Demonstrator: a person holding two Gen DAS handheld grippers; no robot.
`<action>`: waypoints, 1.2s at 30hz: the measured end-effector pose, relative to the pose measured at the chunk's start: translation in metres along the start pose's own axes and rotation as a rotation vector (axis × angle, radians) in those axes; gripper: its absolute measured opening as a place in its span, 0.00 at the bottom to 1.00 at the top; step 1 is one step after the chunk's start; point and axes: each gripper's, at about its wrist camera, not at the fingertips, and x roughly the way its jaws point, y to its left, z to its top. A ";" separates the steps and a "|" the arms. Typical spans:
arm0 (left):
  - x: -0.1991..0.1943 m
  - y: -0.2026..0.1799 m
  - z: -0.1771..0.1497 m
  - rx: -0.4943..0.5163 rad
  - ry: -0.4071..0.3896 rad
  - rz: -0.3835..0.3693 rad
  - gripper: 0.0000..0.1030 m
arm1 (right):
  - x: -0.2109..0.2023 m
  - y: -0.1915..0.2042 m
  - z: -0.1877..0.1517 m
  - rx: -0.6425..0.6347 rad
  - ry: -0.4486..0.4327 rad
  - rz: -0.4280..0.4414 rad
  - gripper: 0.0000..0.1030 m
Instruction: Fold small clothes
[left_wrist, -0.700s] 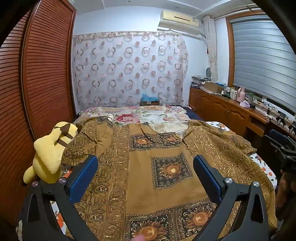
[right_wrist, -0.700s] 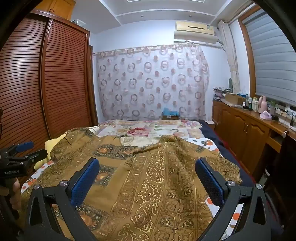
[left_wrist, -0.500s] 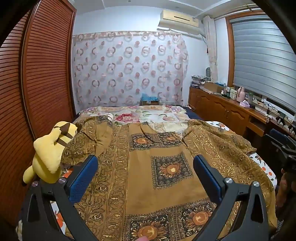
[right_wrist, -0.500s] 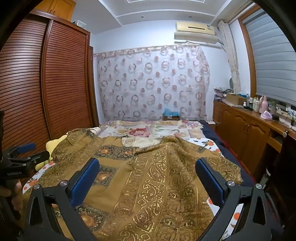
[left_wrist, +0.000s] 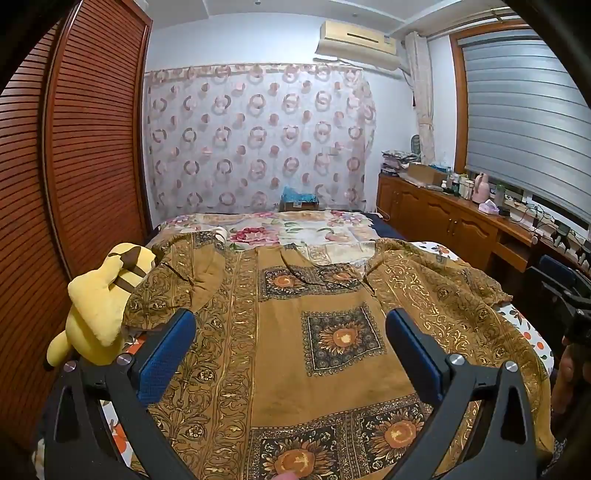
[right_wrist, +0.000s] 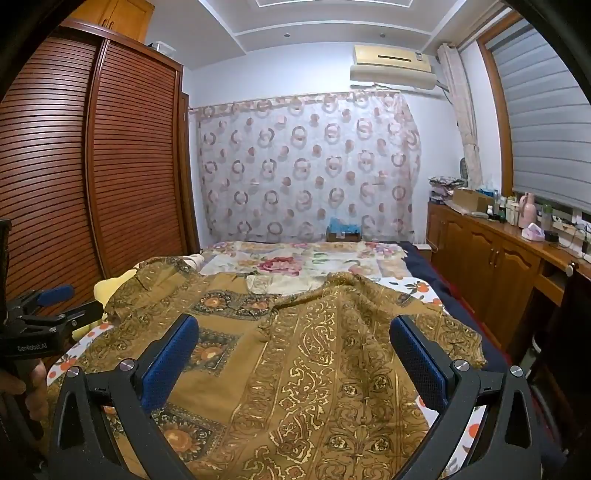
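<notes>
A brown and gold patterned garment (left_wrist: 288, 350) with sunflower squares lies spread flat on the bed, neck toward the far end, sleeves out to both sides. It also fills the right wrist view (right_wrist: 314, 369). My left gripper (left_wrist: 290, 336) is open and empty, held above the garment's lower middle. My right gripper (right_wrist: 293, 339) is open and empty above the garment's right half. The left gripper also shows at the left edge of the right wrist view (right_wrist: 55, 299).
A yellow plush toy (left_wrist: 99, 306) sits at the bed's left edge against the slatted wardrobe (left_wrist: 55, 184). A floral bedsheet (left_wrist: 288, 232) covers the far end of the bed. A wooden cabinet (right_wrist: 498, 266) with clutter runs along the right wall.
The right wrist view has tilted up slightly. The left gripper and the garment have not visibly moved.
</notes>
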 end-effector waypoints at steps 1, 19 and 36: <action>0.000 0.000 0.000 0.000 -0.001 0.000 1.00 | 0.000 -0.001 0.000 0.000 0.001 0.001 1.00; 0.000 0.000 0.000 0.006 -0.009 0.003 1.00 | -0.001 0.000 0.000 0.004 -0.001 0.004 1.00; 0.000 0.000 0.000 0.013 -0.013 0.006 1.00 | -0.001 0.000 0.000 0.002 -0.001 0.007 1.00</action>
